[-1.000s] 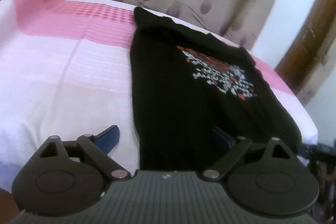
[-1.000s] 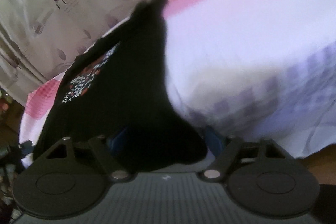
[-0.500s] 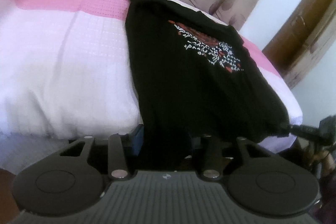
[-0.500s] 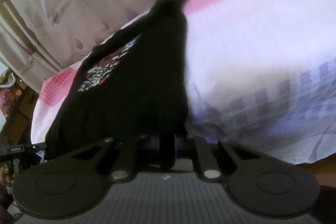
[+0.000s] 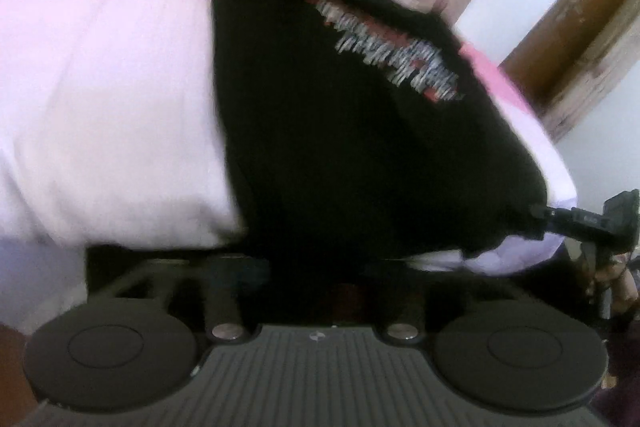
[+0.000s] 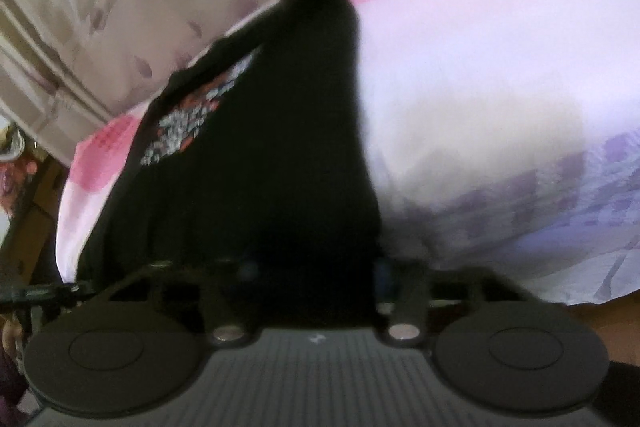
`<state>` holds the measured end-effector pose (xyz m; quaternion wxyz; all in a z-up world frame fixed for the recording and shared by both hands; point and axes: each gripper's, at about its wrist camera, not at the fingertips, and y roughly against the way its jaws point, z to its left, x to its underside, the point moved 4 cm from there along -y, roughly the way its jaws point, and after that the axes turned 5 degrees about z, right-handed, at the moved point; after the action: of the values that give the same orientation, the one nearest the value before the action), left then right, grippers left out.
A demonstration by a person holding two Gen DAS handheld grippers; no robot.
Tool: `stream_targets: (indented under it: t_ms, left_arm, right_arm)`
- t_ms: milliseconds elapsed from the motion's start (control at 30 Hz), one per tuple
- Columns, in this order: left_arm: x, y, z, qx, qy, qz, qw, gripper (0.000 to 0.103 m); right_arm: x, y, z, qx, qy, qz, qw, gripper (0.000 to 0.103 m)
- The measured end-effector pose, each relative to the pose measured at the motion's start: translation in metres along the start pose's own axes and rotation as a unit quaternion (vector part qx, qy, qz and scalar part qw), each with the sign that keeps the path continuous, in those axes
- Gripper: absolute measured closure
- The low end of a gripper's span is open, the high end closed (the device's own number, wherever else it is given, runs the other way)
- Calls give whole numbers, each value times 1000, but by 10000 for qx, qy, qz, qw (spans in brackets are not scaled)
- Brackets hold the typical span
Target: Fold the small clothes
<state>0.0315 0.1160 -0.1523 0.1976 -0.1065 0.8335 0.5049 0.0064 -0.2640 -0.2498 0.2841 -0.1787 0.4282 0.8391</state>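
Presently, a black cotton T-shirt [image 5: 352,131] with a red and white chest print lies flat on a bed sheet [image 5: 112,115], white with pink bands; the lettering is blurred and cannot be read. No brand or label shows. Its near hem hangs over the bed's edge into both tools. Left tongs [image 5: 308,279] are closing, the hem between them; blur hides whether the pads yet press on it. Right tongs [image 6: 316,279] are opening, black cloth between them; whether they grip cannot be told. A patterned beige curtain [image 6: 120,7] hangs behind.
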Motion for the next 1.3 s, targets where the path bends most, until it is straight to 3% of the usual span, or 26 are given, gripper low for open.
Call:
stream_targets:
  t_ms: [67,133,300,433,533,733,967,1300]
  left_arm:
    - [0,-2,4,34,138,-11,9999,90]
    - [0,3,0,-4,111,-80,9999,93]
    - [-9,31,-14,171,21,-486,9987,94]
    - [-25,56,-24,460,42,-1076,9931,94]
    - [-33,68,-32,475,49,-1424,9887,94]
    - [-47,75,-34,524,316,-1754,9826,95]
    - [-63,95,-22,646,546,-2124,9735,95]
    - [-106,100,-22,649,608,-2543,9630,95]
  right_arm:
    - [1,1,5,-5,164,2,9999,89]
    - [3,7,8,-50,249,-54,9997,91]
    - [-1,33,8,-618,-126,-521,9966,91]
    - [-9,48,15,-1199,-388,-880,9881,91]
    - [-17,53,24,-1523,-527,-1073,9811,91]
    - [-38,59,35,-1957,-737,-1442,9672,91]
    - [-75,61,41,-2033,-796,-1730,9604,92]
    - [-136,46,57,-1890,-612,-1859,9623,92]
